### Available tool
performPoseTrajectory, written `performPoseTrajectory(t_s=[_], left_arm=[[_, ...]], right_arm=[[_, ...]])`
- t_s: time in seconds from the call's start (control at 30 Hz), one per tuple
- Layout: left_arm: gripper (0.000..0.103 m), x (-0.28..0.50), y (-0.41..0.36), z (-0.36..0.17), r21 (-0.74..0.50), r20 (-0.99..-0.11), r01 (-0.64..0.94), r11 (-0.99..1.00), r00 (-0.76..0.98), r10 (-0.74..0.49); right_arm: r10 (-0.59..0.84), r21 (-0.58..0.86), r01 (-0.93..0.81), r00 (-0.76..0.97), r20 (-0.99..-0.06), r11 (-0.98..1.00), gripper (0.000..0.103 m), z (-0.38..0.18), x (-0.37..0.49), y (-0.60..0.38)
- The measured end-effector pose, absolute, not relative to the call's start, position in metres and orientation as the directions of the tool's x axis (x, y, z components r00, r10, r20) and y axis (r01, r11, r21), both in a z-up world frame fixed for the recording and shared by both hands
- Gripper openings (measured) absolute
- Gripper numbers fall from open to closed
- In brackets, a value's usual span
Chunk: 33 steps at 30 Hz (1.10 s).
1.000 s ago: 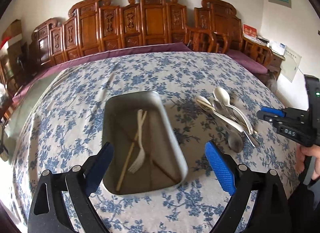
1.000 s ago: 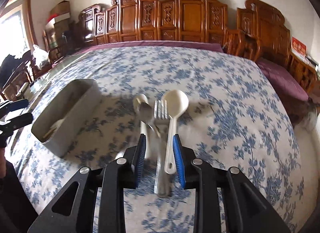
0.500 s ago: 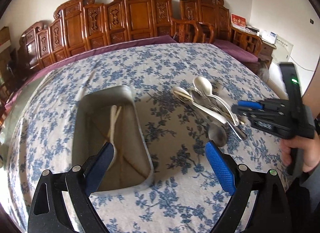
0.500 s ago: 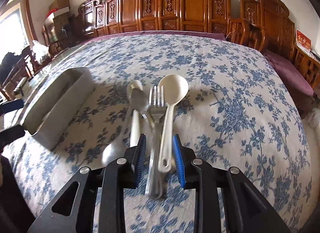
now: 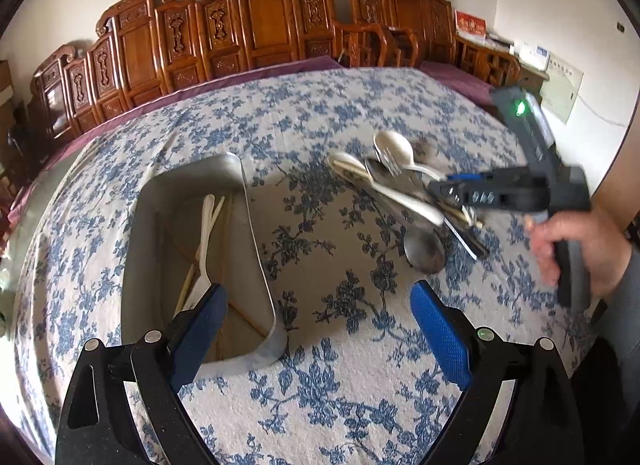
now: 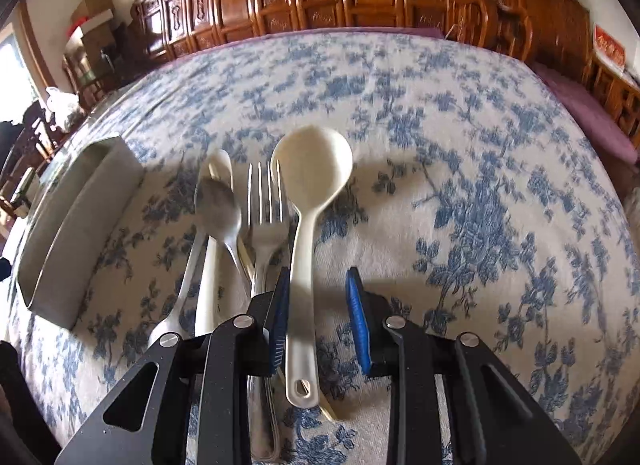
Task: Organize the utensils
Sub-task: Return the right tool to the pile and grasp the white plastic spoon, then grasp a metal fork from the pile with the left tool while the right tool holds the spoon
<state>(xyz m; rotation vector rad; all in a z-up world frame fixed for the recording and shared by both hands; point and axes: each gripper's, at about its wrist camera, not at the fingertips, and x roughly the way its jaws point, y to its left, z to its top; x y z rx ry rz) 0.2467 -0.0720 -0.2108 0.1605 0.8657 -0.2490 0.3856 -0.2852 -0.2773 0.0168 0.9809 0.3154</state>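
We are at the pick-up step: our right gripper [image 6: 316, 305] is low over the loose pile of utensils on the table [image 6: 460, 153], its fingers [image 6: 357, 317] apart and straddling the handle of the cream ladle [image 6: 310, 201], with the left pad just beside the handle and a clear gap on the right, so nothing is gripped yet. Just left of the ladle lie a steel fork [image 6: 266, 217], a steel spoon [image 6: 216, 205] and a white spoon [image 6: 212, 265], overlapping one another, with a pale stick-like piece under them that we cannot identify. Our left gripper [image 5: 316, 329] hangs with its fingers wide open and holding nothing, poised over the near end of the metal tray [image 5: 256, 249], which already contains a white plastic fork [image 5: 204, 241] and some chopsticks [image 5: 192, 269]. From the left view, the right gripper's tips sit right at the handle ends of the pile. Next, we judge, the fingers must close squarely on the ladle's handle alone, without pinching the fork beside it, then lift and carry it across to the tray.
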Motion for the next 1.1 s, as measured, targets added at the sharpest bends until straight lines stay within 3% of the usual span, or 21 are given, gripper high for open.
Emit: performPoseTrajectory(t_s=[0.1,0.2,0.7,0.77,0.97,1.1], left_arm=[[0.089,0.242,-0.079,-0.212,0.068,-0.775,0.300,0.952,0.616,-0.139],[0.089,0.241,-0.087,-0.212,0.093,-0.775,0.310,0.946,0.619,-0.127],[0.089,0.294,-0.144,-0.242,-0.021,-0.839,0.347,0.938,0.504,-0.206],[0.073,0.302,-0.151,-0.247,-0.039,-0.848,0.354,0.934,0.482,-0.218],[0.060,0.321,-0.166,-0.266,-0.096,-0.872,0.357,0.929,0.420,-0.252],[0.057,0.321,-0.172,-0.271,-0.105,-0.869,0.354,0.930,0.422,-0.259]], right_arm=[[0.280,0.168,-0.253,0.517,-0.809,0.953,0.013,-0.276,0.383,-0.295],[0.292,0.186,-0.247,0.522,-0.801,0.951,0.013,-0.274,0.381,-0.303],[0.304,0.197,-0.243,0.568,-0.765,0.950,0.013,-0.259,0.370,-0.324],[0.308,0.202,-0.244,0.567,-0.764,0.949,0.013,-0.259,0.371,-0.325],[0.325,0.210,-0.259,0.568,-0.756,0.943,0.013,-0.256,0.371,-0.322],[0.330,0.217,-0.259,0.570,-0.752,0.941,0.013,-0.254,0.371,-0.324]])
